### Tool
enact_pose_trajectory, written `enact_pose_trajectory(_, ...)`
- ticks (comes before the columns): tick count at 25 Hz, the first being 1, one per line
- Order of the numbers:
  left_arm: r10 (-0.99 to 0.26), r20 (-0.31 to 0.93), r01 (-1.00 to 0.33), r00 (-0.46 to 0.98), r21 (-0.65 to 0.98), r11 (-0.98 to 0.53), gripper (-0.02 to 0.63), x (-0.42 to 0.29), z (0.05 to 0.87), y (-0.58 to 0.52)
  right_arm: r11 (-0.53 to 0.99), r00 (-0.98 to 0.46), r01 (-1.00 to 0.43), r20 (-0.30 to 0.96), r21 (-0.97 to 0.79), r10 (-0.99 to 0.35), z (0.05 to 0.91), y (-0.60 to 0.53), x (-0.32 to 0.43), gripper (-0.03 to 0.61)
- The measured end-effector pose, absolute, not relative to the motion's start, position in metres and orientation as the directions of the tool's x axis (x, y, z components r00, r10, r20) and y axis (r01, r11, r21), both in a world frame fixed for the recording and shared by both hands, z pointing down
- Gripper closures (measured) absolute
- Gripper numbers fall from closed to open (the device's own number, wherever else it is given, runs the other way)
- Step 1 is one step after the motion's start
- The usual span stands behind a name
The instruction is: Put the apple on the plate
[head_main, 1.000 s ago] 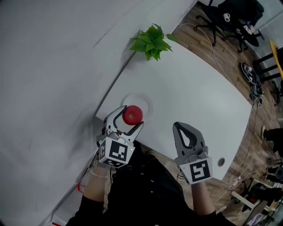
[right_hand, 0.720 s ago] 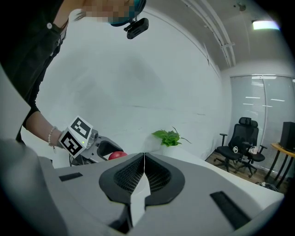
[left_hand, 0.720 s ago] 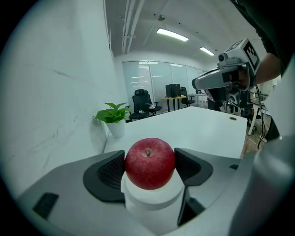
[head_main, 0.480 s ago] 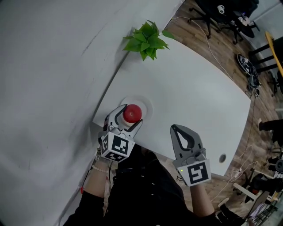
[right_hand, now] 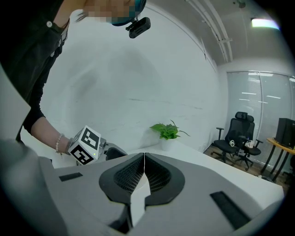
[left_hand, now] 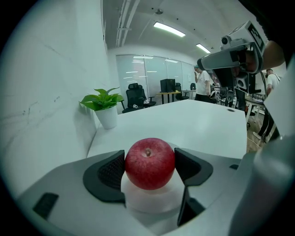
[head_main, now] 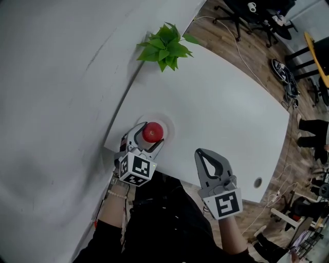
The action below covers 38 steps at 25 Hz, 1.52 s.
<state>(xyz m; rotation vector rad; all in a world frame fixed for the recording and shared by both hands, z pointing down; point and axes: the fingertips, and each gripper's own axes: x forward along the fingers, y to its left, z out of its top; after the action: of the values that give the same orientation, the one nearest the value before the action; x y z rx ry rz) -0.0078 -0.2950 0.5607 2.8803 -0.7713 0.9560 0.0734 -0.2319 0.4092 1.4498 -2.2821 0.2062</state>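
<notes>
1. gripping the apple [left_hand: 150, 162], the left gripper [head_main: 150, 134] has its two dark pads [left_hand: 113, 170] pressed against the fruit's left and right sides, stem end up.
2. the apple sits over the middle of the white plate [left_hand: 148, 202]; it looks to be resting on it, though the contact underneath is hard to make out.
3. the plate lies on the white table [head_main: 226, 113], near the corner closest to the person and close to the wall [head_main: 51, 77].
4. the right gripper [head_main: 199, 154] is closed, its jaws meeting with nothing between them, and it is held over the table's near edge, to the right of the left one and apart from the plate.
5. from the right gripper view, the left gripper's marker cube [right_hand: 85, 145] and the person's wrist with a bead bracelet [right_hand: 58, 143] show at the left.
6. a leafy green plant [head_main: 164, 46] in a white pot [left_hand: 109, 117] stands at the far end of the table against the wall, well apart from the plate.
7. black office chairs [head_main: 257, 15] stand on the wooden floor beyond the table.
</notes>
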Motion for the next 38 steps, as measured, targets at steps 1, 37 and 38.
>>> enact_pose_trajectory(1,-0.448,0.567,-0.456,0.692,-0.138,-0.879,0.262,-0.008,0.563,-0.295,0.442,-0.362,-0.892,0.429,0.1,-0.828,0.41,-0.232,0.074,0.537)
enact_pose_trajectory(37,-0.481,0.543,-0.511,0.689,-0.107,-0.853,0.261,-0.02,0.559,-0.29,0.512,-0.432,-0.856,0.445,0.073,-0.785,0.422,-0.221,0.059,0.537)
enact_pose_trajectory(38,-0.49,0.538,-0.525,0.686,-0.101,-0.845,0.261,-0.022,0.556,-0.288,0.517,-0.436,-0.853,0.446,0.072,-0.782,0.422,-0.219,0.059,0.537)
